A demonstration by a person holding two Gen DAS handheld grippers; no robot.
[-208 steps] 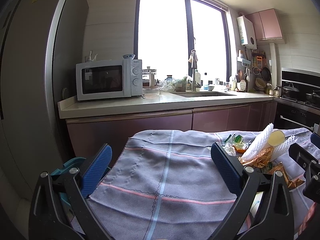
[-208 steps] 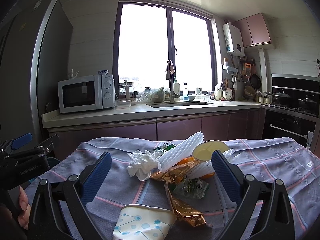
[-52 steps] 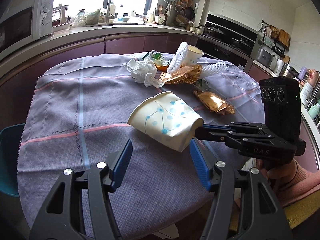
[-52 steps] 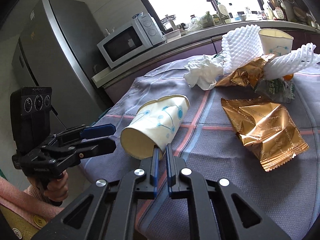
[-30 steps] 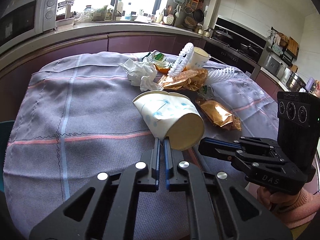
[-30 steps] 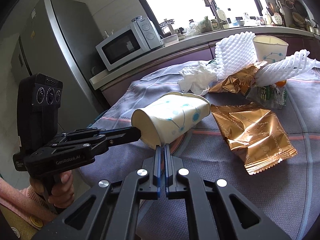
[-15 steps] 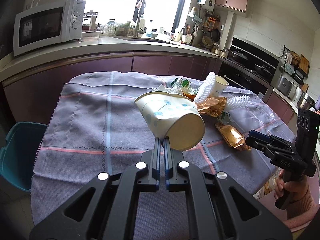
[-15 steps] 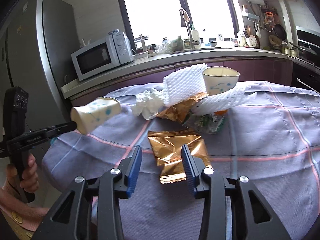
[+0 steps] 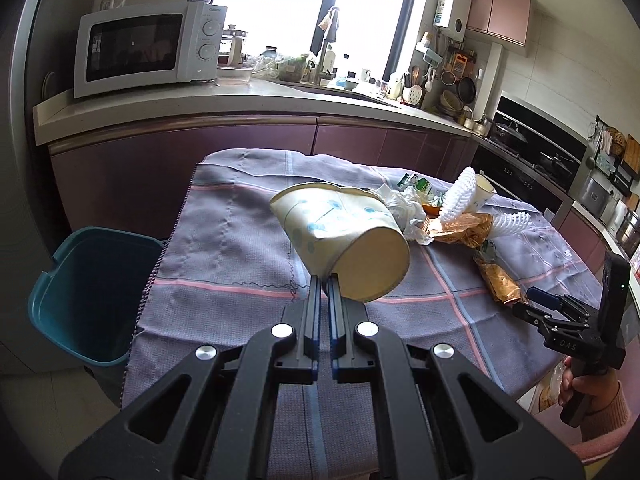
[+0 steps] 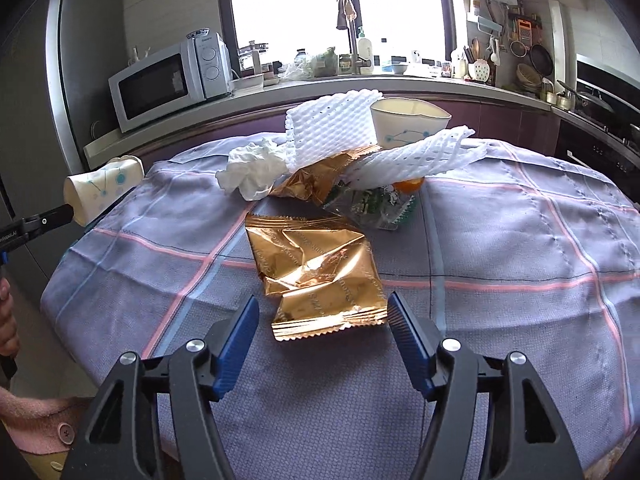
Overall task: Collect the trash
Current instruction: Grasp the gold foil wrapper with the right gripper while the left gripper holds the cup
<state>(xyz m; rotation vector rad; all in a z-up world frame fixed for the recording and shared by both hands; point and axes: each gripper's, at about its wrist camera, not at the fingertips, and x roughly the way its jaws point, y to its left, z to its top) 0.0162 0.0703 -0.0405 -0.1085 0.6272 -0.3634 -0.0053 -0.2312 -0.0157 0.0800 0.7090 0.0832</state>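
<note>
Each camera rides on its own tool, looking forward and down along the fingers. Both face the bench [image 9: 224, 240] and kitchen window [image 10: 340, 8] from close, sharing the litter pile [image 10: 360, 152].

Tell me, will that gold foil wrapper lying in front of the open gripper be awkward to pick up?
Probably a little. The gold foil wrapper is creased and lies nearly flat on the tablecloth, so it looks thin, light and floppy; it would likely crumple rather than resist. Its shiny surface may be slippery, so the right gripper, jaws just opened and empty, might need an edge.
</note>
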